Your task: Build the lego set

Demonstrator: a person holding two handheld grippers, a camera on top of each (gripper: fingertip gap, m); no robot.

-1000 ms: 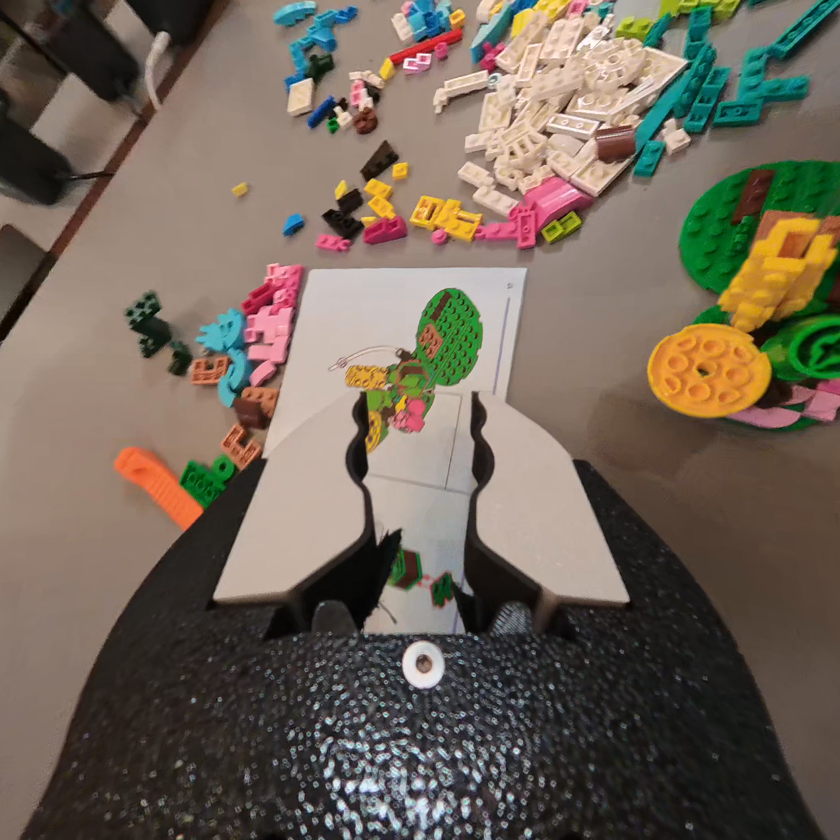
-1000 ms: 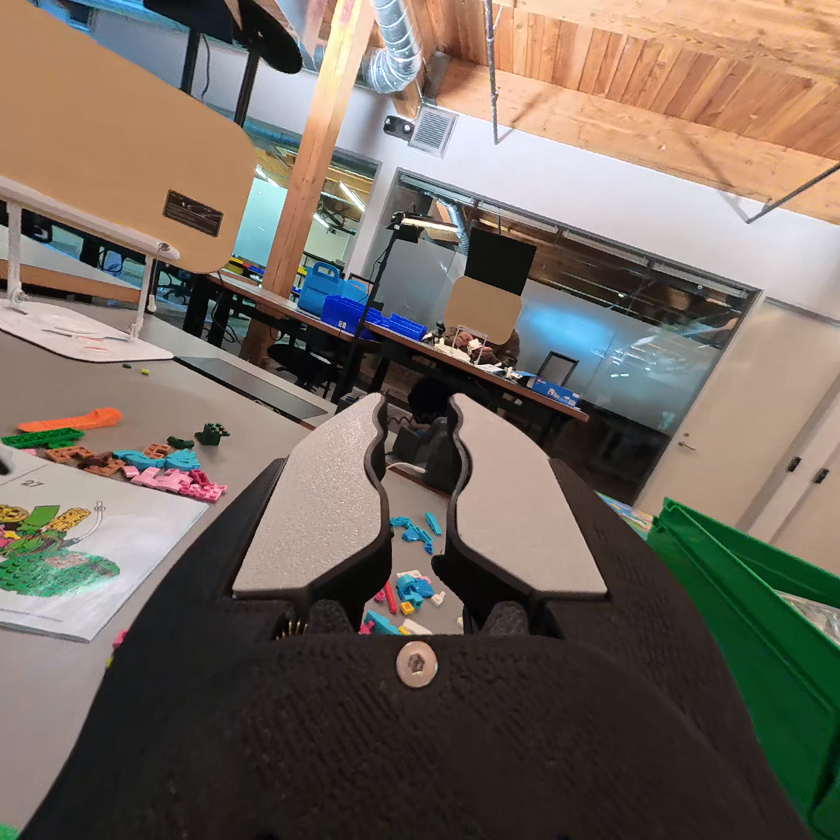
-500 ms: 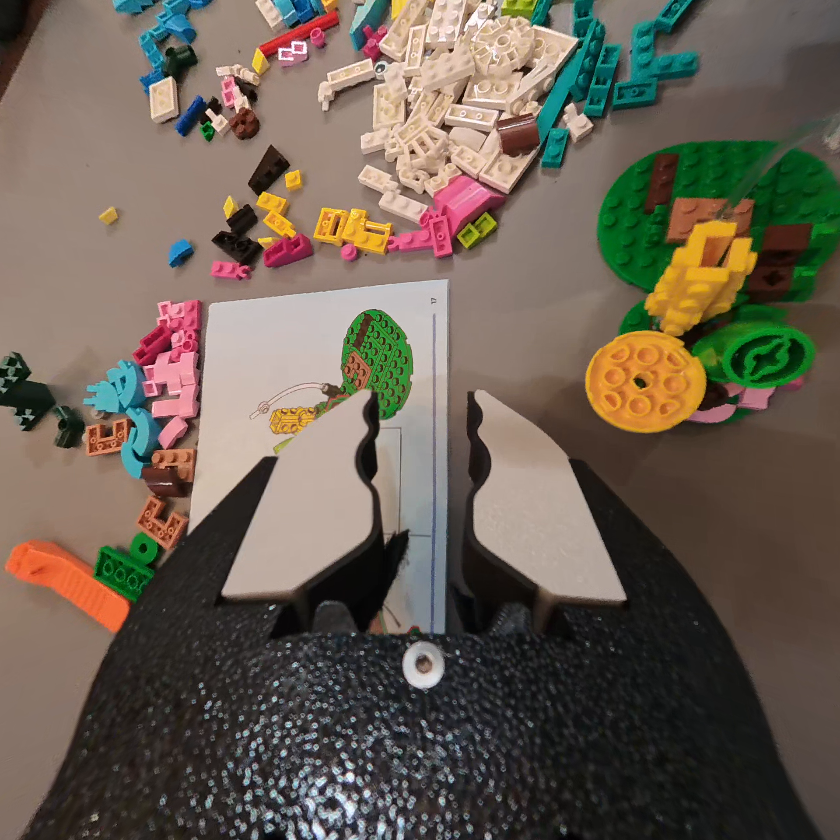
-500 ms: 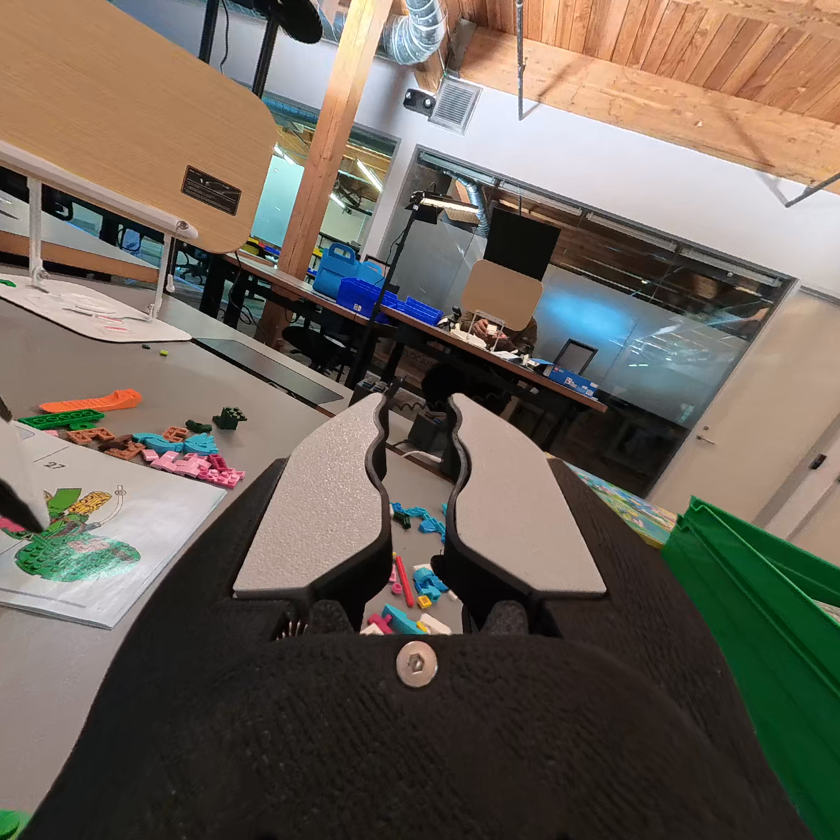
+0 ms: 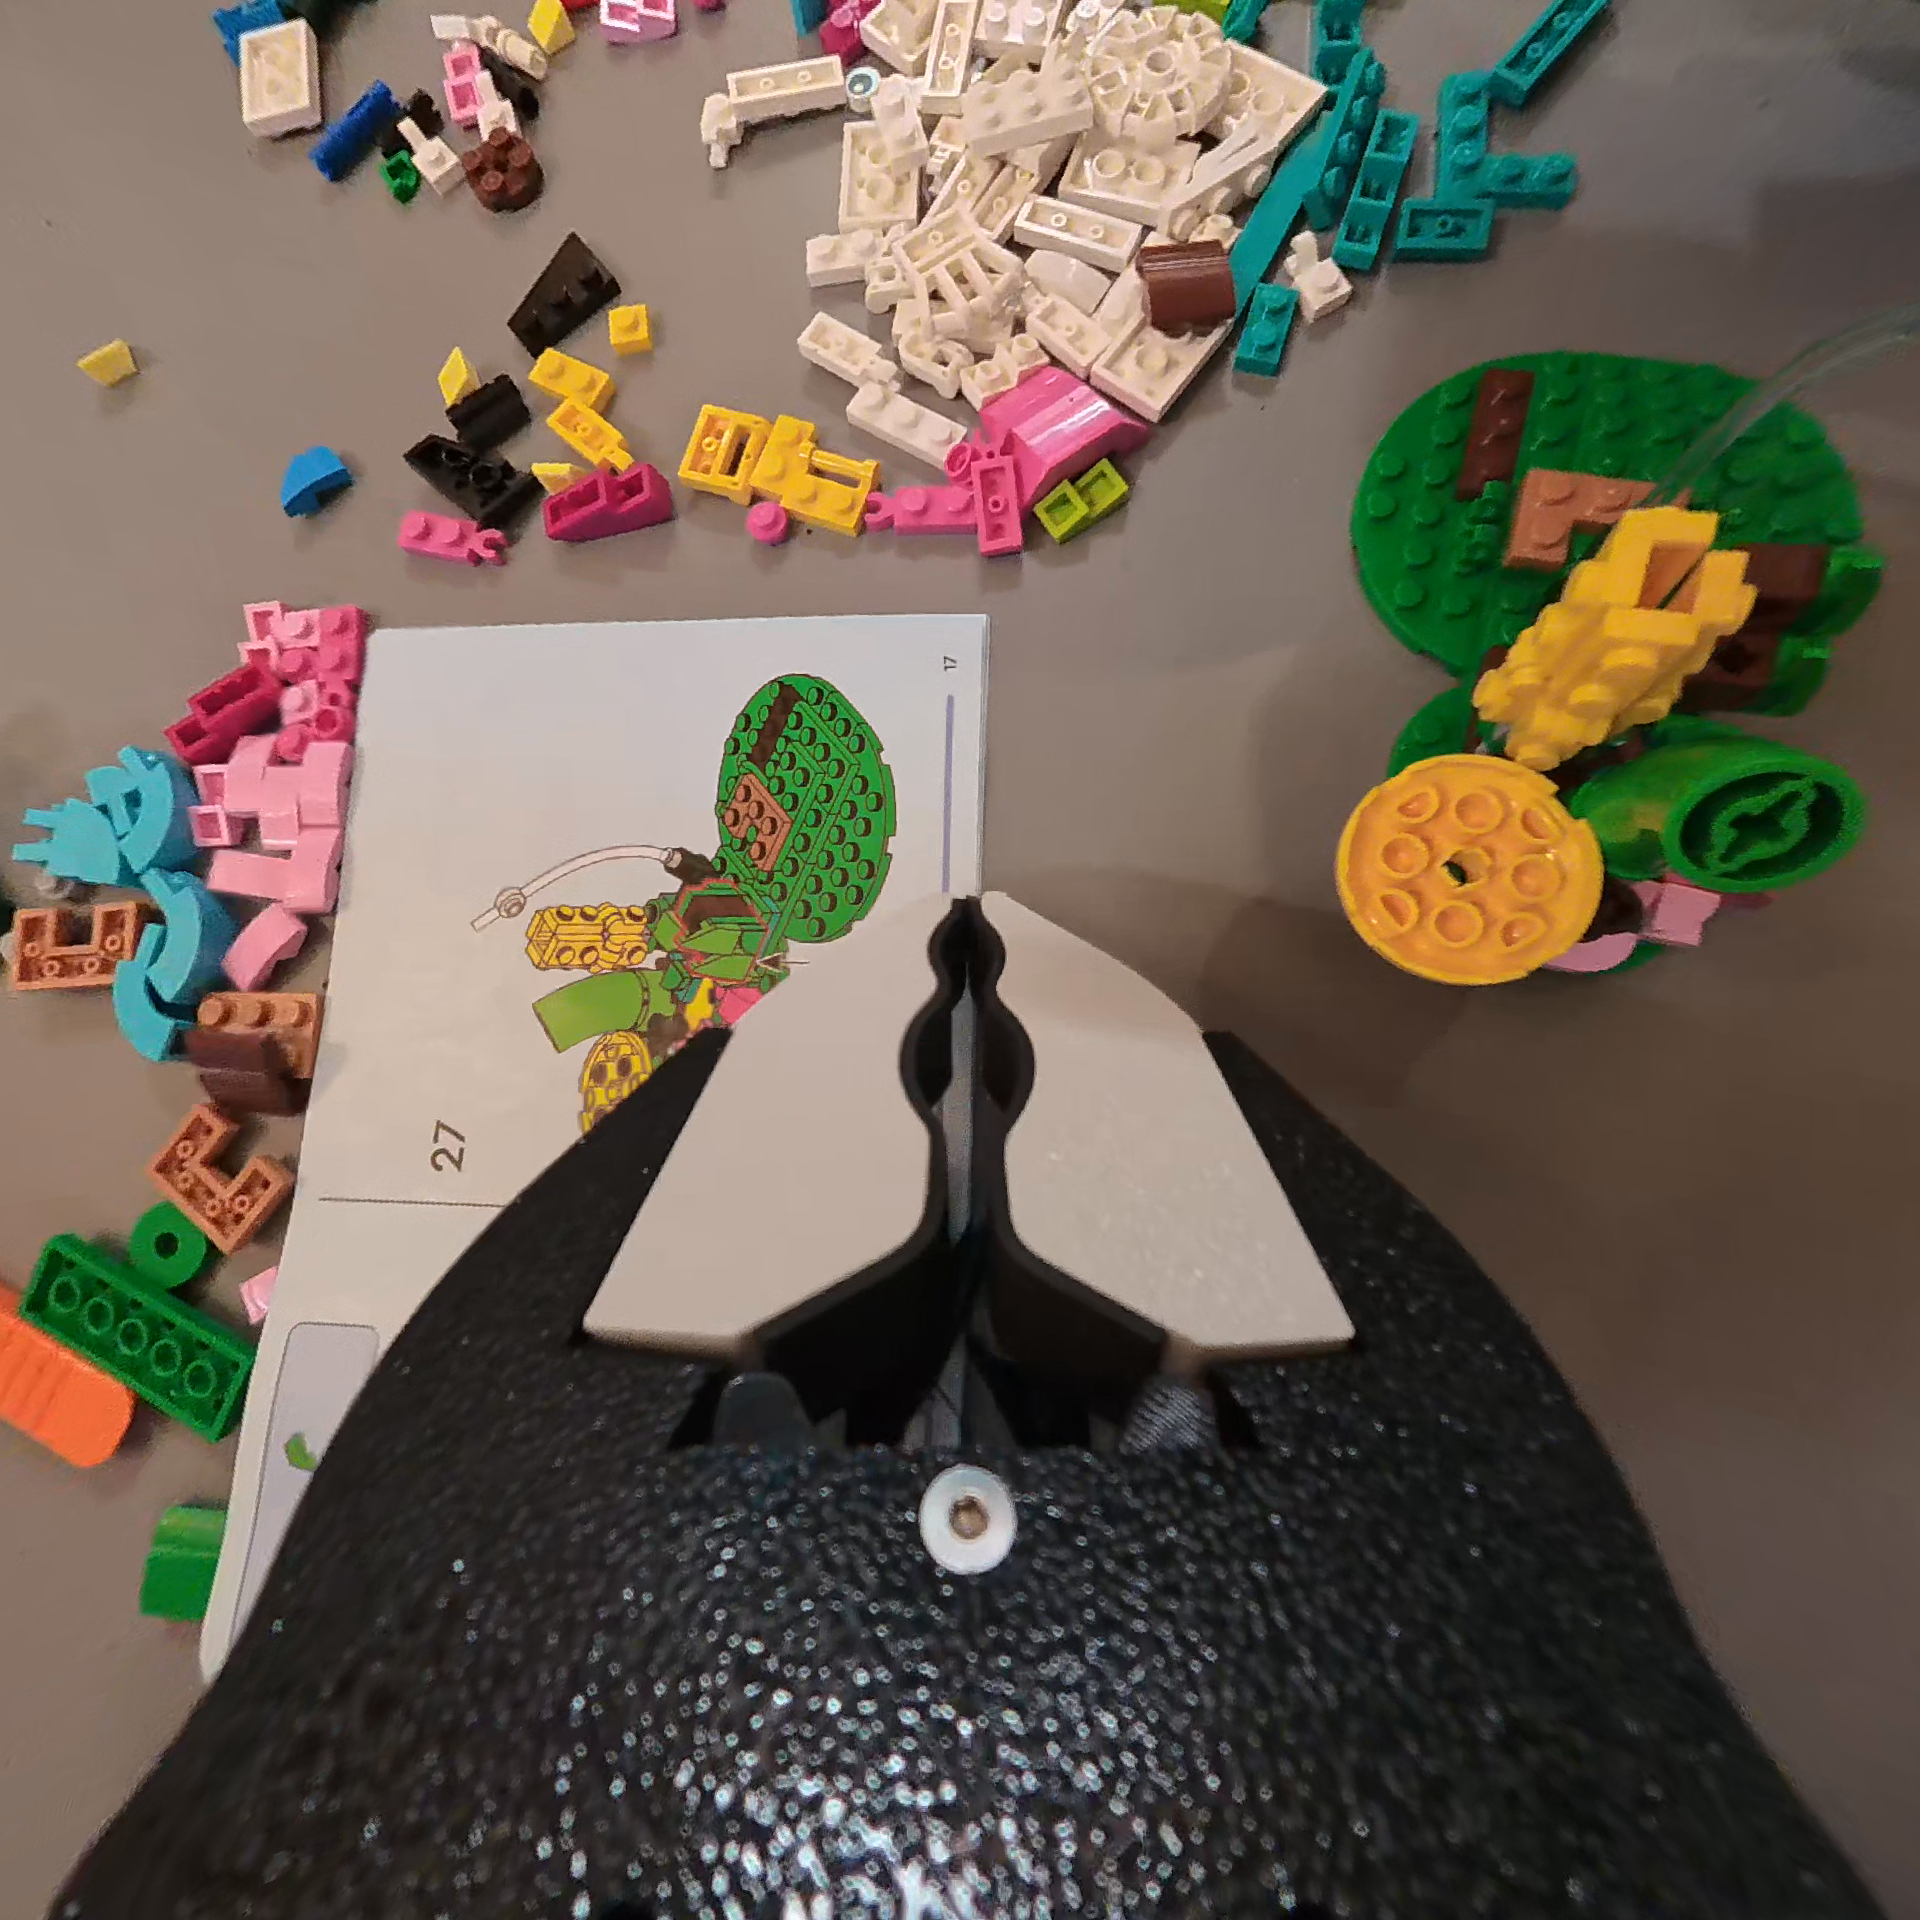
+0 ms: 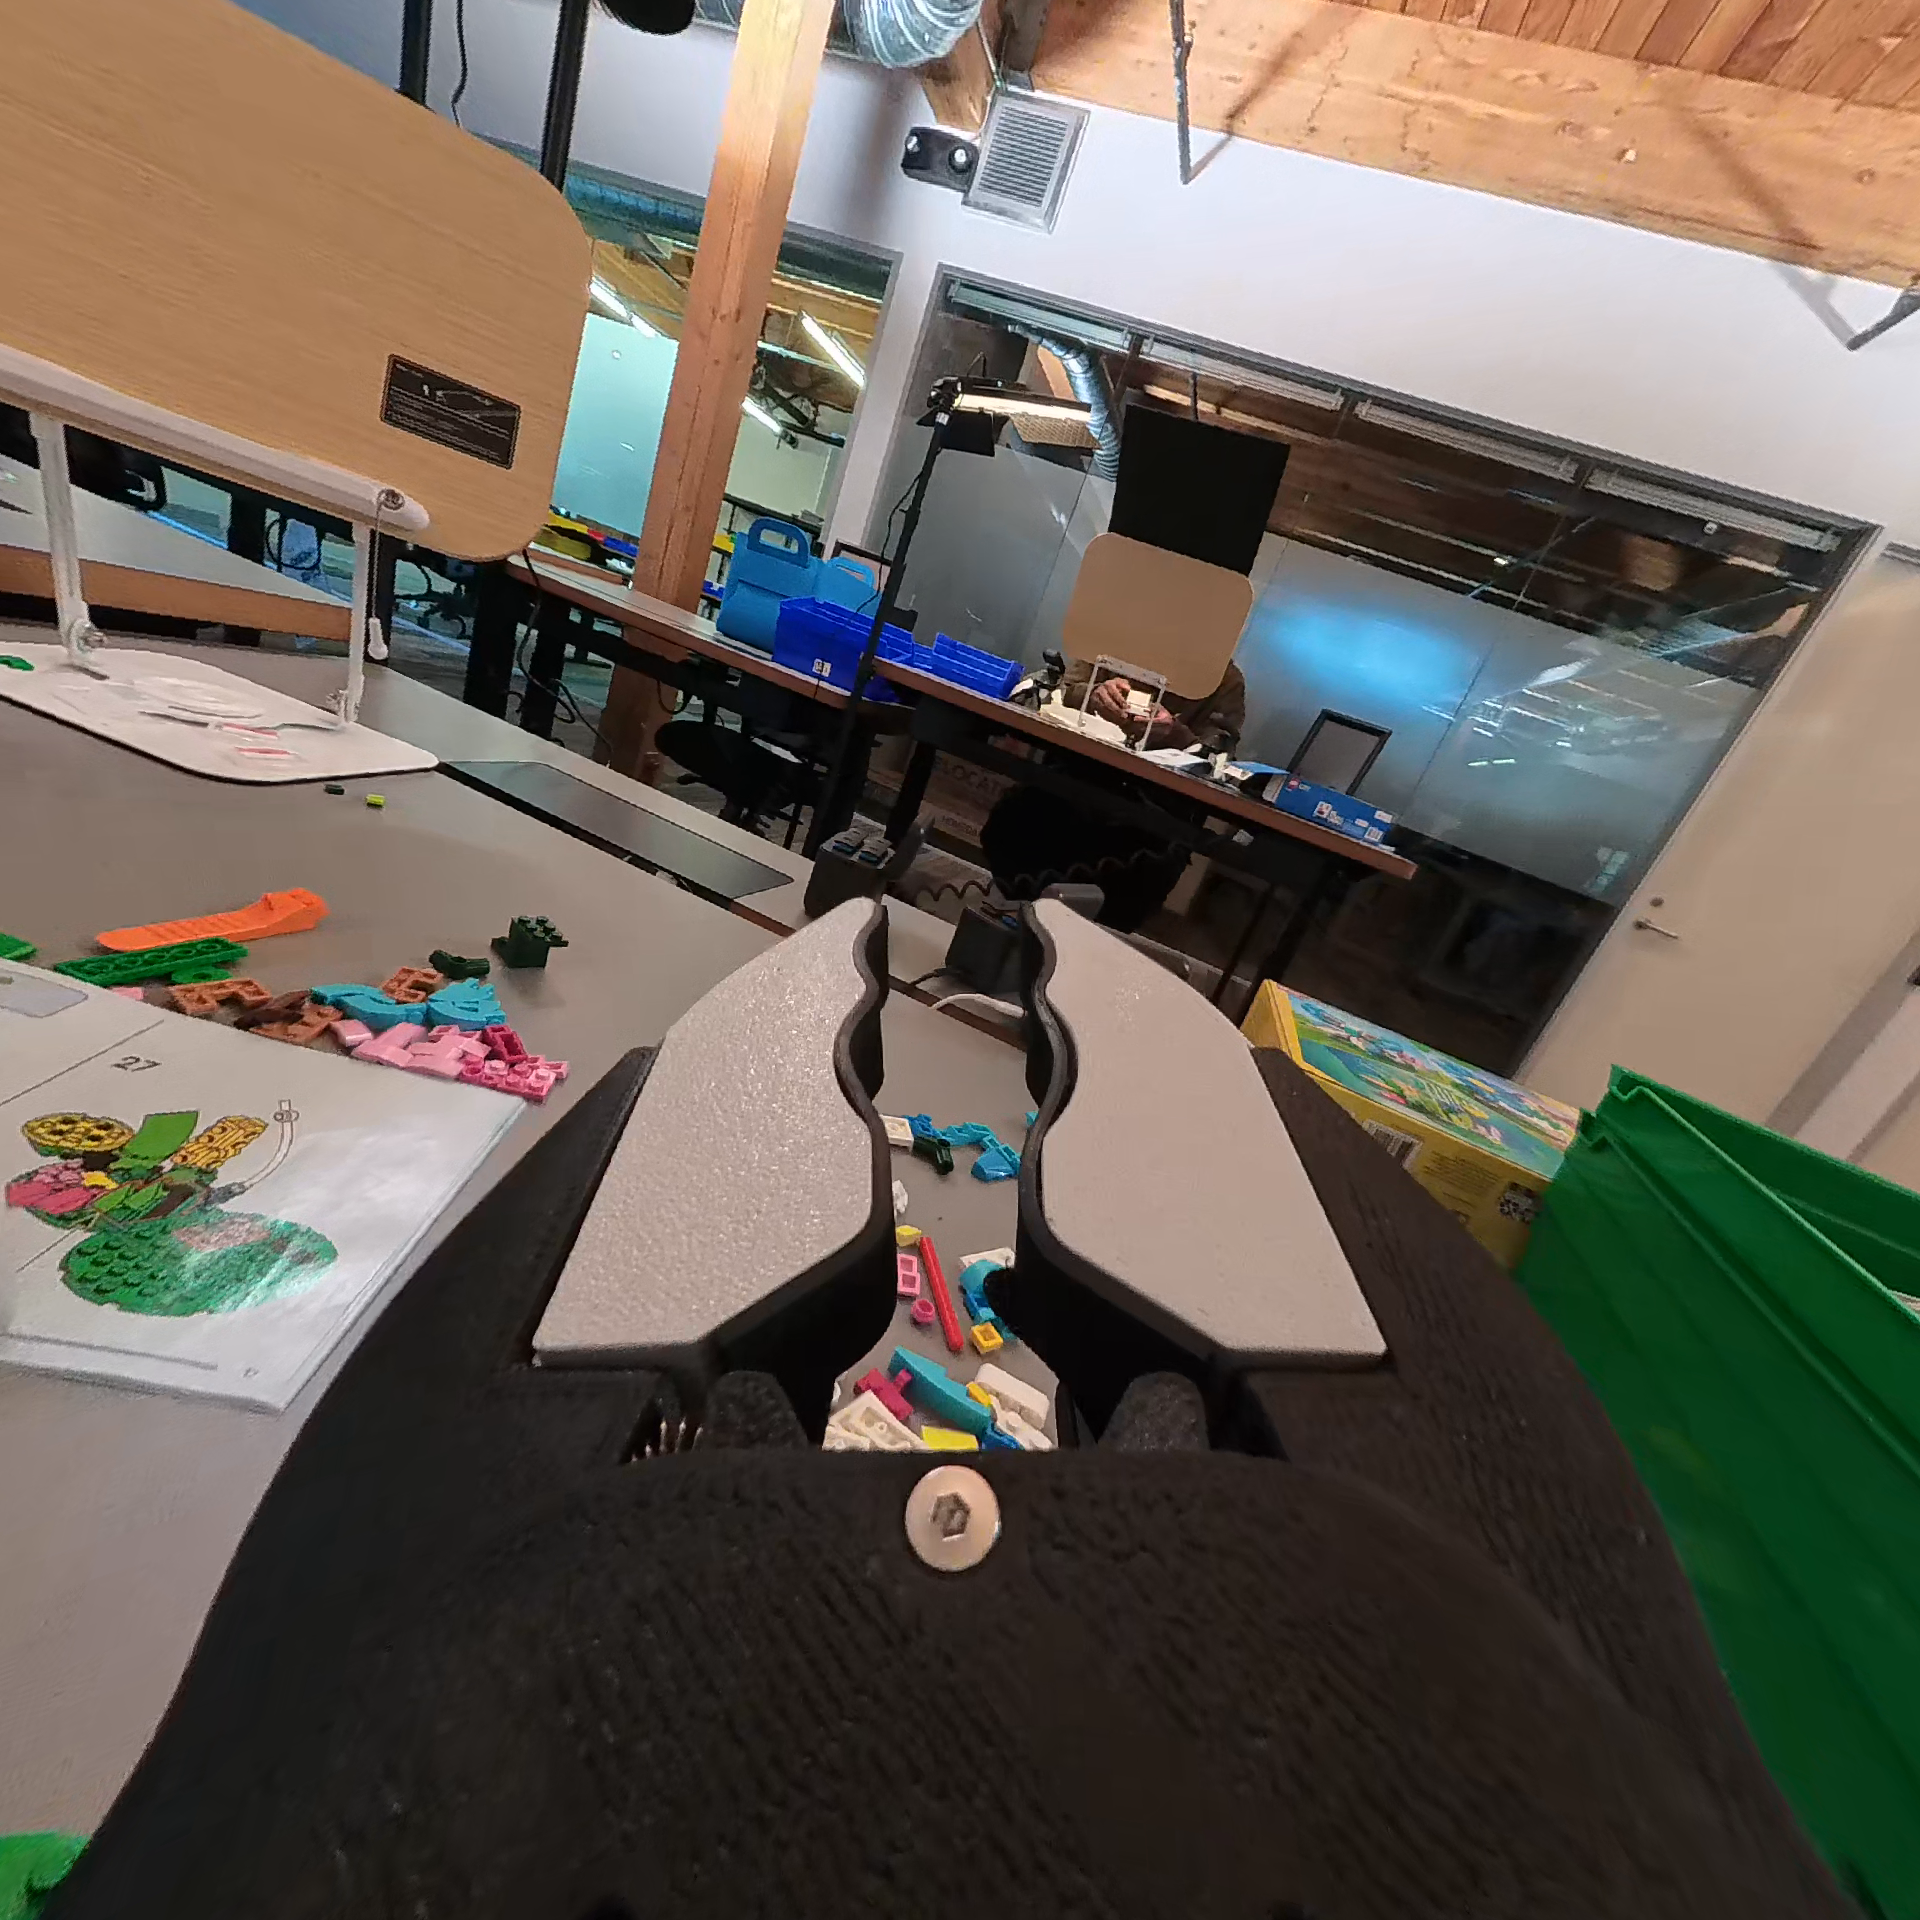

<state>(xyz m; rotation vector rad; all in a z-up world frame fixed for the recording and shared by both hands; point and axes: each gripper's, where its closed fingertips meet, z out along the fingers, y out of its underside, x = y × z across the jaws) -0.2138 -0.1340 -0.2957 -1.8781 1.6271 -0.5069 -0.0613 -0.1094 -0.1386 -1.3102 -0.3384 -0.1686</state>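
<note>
My left gripper (image 5: 966, 906) points down at the right edge of an open instruction booklet (image 5: 623, 748) on the grey table (image 5: 1195, 727). Its jaws are closed, and a thin pale strip of the page shows between the pads, so it pinches the page edge. The page still lies flat. A partly built model sits to the right, on a green round plate (image 5: 1621, 436) with a yellow disc (image 5: 1465, 868). My right gripper (image 6: 956, 914) is open and empty, held above the table and aimed towards the room. The booklet also shows in the right wrist view (image 6: 343, 1174).
Loose bricks lie around the booklet: a white pile (image 5: 1049, 197), teal pieces (image 5: 1455, 156), pink and blue pieces (image 5: 270, 790), and an orange separator tool (image 5: 52, 1392). A green bin (image 6: 1745, 1351) and a yellow box (image 6: 1413, 1122) stand at the right. A person sits at a far table. The left gripper's tips are roughly 20 cm from the right gripper's. The left tips stand about 12 cm off the green round plate (image 5: 1621, 436).
My left gripper moved right to the booklet's right edge and its jaws closed there on the page edge. My right gripper stayed open and tilted slightly down.
</note>
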